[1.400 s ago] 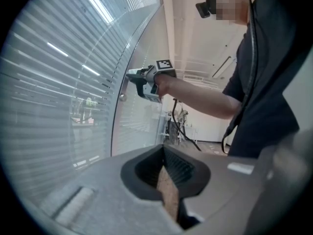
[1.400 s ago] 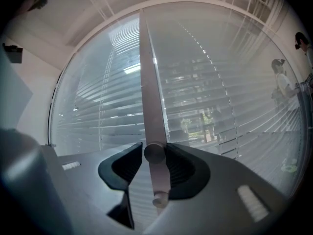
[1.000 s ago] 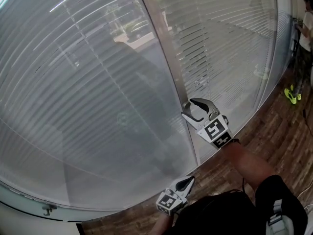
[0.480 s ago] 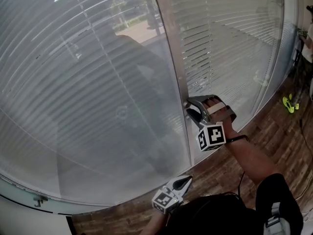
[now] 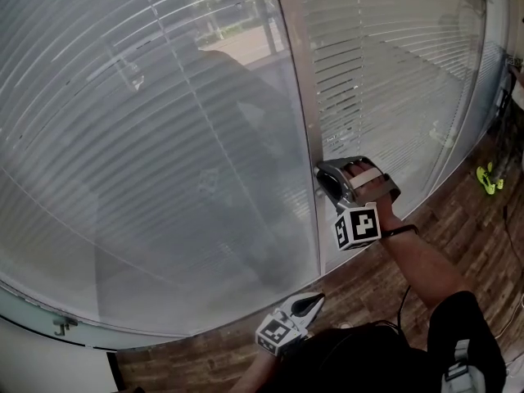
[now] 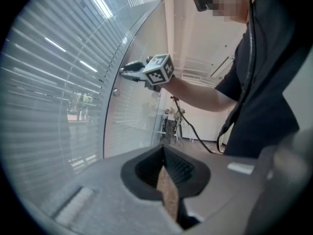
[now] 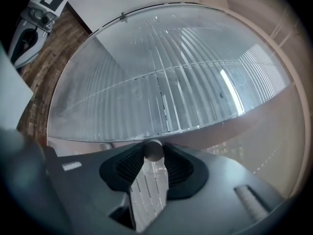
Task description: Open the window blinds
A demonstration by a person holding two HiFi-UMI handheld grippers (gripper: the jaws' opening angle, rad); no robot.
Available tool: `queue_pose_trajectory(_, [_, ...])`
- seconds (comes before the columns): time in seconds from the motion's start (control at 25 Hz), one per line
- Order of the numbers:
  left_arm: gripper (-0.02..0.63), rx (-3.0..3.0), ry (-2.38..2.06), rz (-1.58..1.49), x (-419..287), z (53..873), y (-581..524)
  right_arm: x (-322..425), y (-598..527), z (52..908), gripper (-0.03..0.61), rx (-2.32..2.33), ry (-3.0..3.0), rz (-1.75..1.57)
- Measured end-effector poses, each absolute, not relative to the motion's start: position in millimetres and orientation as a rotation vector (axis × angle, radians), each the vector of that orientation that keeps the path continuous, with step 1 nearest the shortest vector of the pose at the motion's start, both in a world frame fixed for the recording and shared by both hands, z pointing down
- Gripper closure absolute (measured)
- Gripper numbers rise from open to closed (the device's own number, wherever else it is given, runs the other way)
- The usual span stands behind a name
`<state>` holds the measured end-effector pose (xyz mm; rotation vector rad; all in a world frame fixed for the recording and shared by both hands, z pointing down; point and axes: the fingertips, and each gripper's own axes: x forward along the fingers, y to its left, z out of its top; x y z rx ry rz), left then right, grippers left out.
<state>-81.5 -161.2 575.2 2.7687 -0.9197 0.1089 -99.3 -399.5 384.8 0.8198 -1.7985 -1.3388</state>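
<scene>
Wood-plank floor [image 5: 458,228] curves from 6 round to 3 o'clock in your head view. A yellow-green obj [image 5: 490,178] lies on it at 3, near the pic edge; can't tell what it is. Thin black cable [image 5: 404,300] at 5 meets your dark top [image 5: 368,359]. Grey strap [image 5: 460,368] sits on the top at the btm rt. Metal mullion [image 5: 296,97] runs from 12 down to centre, btw the two panes. White ledge [image 5: 41,363] at 7, w/ a small bracket [image 5: 59,327] just above it. Outside at 12: trees [image 5: 214,19] & pavement [image 5: 254,43], hazy.
</scene>
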Motion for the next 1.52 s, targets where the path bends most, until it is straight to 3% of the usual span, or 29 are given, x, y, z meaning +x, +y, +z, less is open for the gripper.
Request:
queue_pose_trajectory(0.72, [0.61,2.763,-0.913,0.1,-82,573,-157,-98,-399,376,0.448,0.965,-2.066,-1.06])
queue_pose_trajectory(1.52, [0.609,2.762,-0.896,0.115,-87,579,-154,-83,-412,382,0.449,1.298,-2.701,-0.172])
